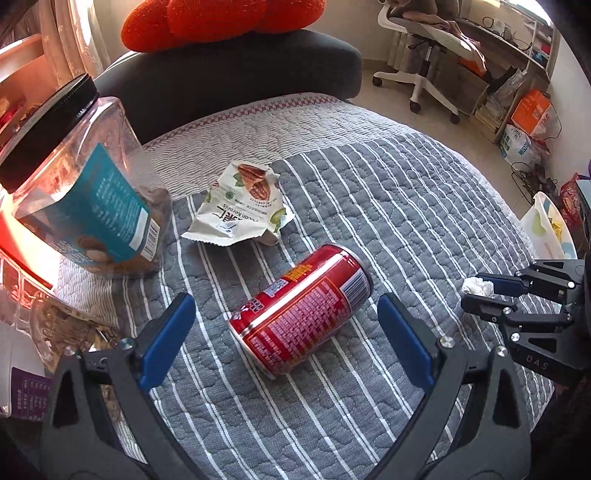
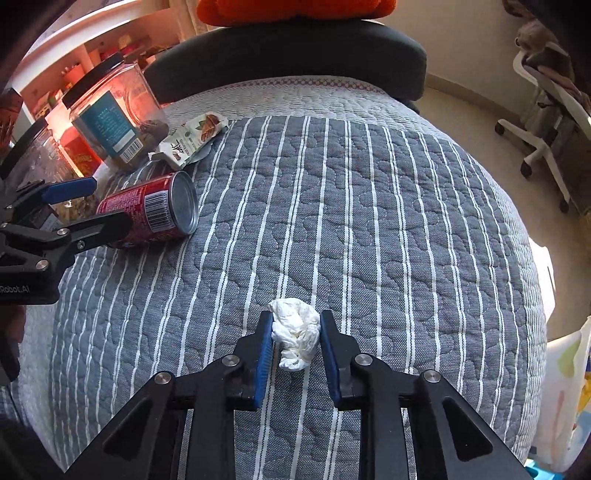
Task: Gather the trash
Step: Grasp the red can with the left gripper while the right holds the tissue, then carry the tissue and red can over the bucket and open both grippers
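under me is the grey quilt (image 2: 369, 192) with its white stripes, spread over a rounded surface, and past its far edge sits a dark cushioned seat back (image 1: 236, 74) with an orange knitted cushion (image 1: 207, 14) on top; a white office chair (image 1: 424, 48) stands on the floor off to the right in my left view. at the quilt's left edge stands a clear plastic jar (image 1: 85, 192) with a black lid and a teal label, tilted in the fisheye. near it, further onto the quilt, lies a torn white snack wrapper (image 1: 240, 210) printed with nuts, flat and crumpled. closer to me a red drink can (image 1: 301, 310) lies on its side, its silver end toward my right side. my left gripper (image 1: 286, 339) hangs over it with the blue pads spread wide, one to each side of the can and neither touching it. my right gripper (image 2: 295, 339) is squeezed in on a small crumpled white tissue (image 2: 295, 332), both blue pads pressing its sides, low over the quilt's near stripes and well apart from the can
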